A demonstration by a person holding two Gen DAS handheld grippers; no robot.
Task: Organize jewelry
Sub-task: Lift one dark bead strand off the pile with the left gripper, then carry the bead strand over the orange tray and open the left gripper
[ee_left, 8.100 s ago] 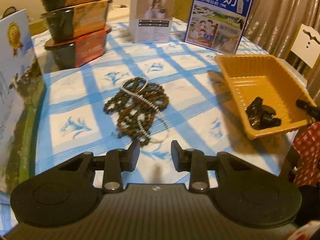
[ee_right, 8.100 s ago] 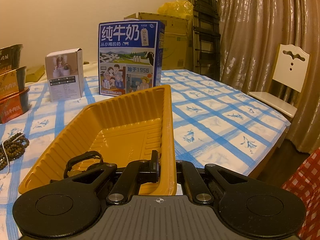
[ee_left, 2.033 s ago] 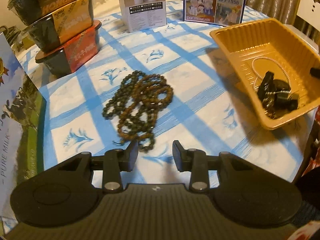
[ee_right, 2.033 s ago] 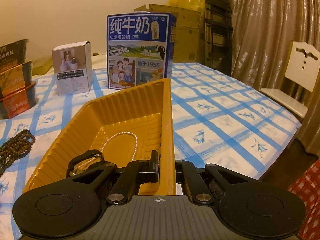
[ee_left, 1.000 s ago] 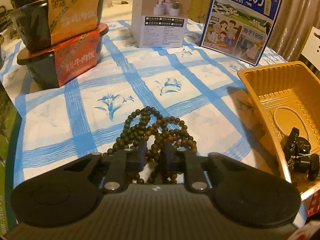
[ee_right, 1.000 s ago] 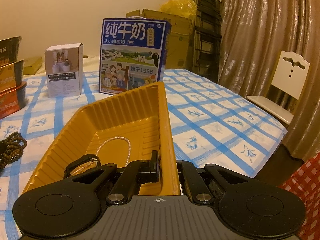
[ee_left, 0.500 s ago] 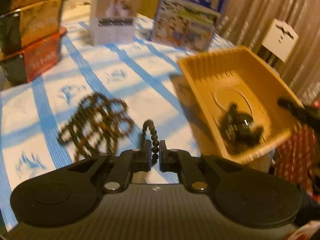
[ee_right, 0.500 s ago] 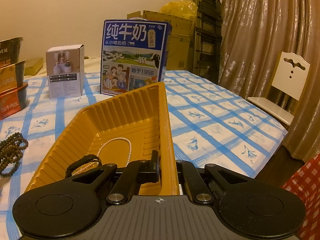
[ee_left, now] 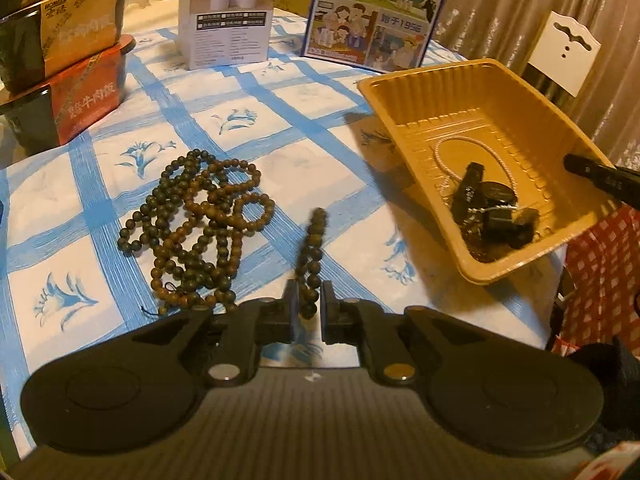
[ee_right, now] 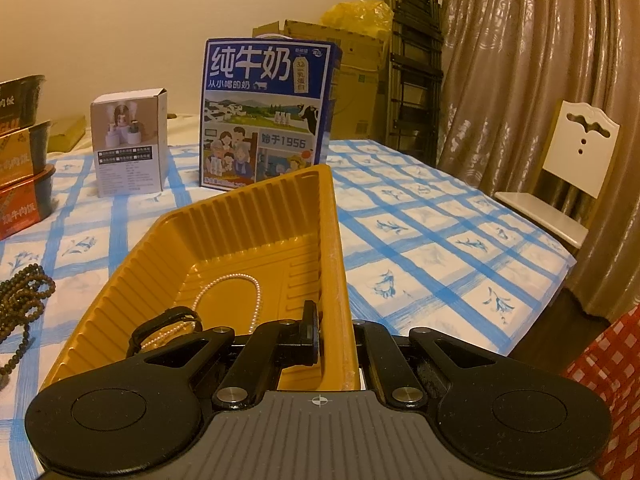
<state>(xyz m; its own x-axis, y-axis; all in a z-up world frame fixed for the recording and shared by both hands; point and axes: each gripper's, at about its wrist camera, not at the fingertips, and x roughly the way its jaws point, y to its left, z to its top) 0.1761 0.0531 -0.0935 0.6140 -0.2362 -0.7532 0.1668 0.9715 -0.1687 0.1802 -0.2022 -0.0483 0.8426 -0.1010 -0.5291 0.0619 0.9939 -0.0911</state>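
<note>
You're gripping a brown bead bracelet in your left gripper, jaws clenched on it, strand dangling above the blue-checked bench. The remaining bead pile is lying on the bench just left of it. Your right gripper is clamping the yellow tray wall. Pearl necklace and dark pieces are sitting inside the tray.

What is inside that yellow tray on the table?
The yellow tray holds a white pearl necklace and a dark pile, seemingly a black strap or watch. The pile covers part of the pearls; whatever lies beneath it cannot be seen.
</note>
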